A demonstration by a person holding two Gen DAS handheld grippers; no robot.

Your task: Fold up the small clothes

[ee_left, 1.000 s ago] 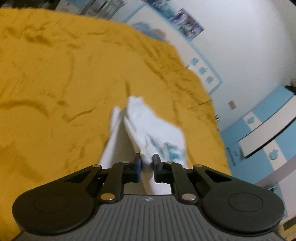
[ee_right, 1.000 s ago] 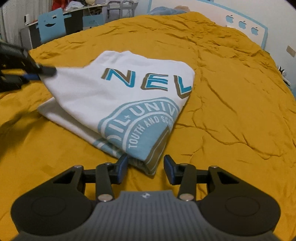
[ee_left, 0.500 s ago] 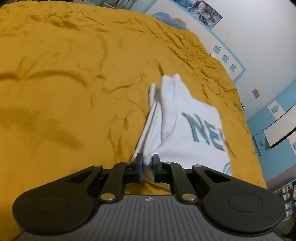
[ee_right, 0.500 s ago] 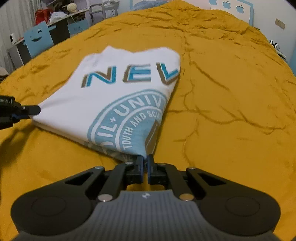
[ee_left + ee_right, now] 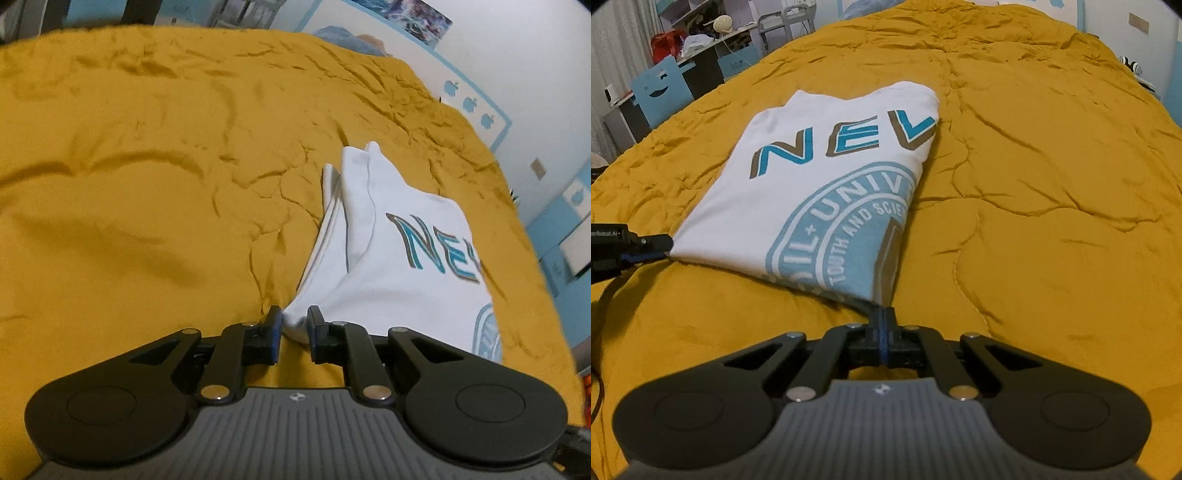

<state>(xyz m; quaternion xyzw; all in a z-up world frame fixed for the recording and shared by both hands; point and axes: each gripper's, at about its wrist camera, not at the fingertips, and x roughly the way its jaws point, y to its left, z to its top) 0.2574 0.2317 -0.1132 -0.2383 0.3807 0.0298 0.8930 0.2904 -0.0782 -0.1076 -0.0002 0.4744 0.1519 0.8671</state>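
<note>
A white T-shirt (image 5: 827, 177) with blue lettering and a round blue print lies folded on the yellow bedspread (image 5: 1052, 184). It also shows in the left wrist view (image 5: 399, 251). My left gripper (image 5: 294, 325) has a narrow gap between its fingers, with the shirt's near left corner still between them. That gripper shows at the left edge of the right wrist view (image 5: 646, 245), at the shirt's corner. My right gripper (image 5: 882, 332) is shut at the shirt's near right corner, with the fabric edge at its tips.
The yellow bedspread (image 5: 147, 166) spreads wide around the shirt. A desk with clutter and a blue chair (image 5: 661, 88) stand beyond the bed's far left. A white wall with blue apple stickers (image 5: 469, 103) borders the bed.
The shirt has been drawn flat and now lies down on the bed. My left gripper's fingers have parted slightly. My right gripper, open a second ago, has shut at the corner.
</note>
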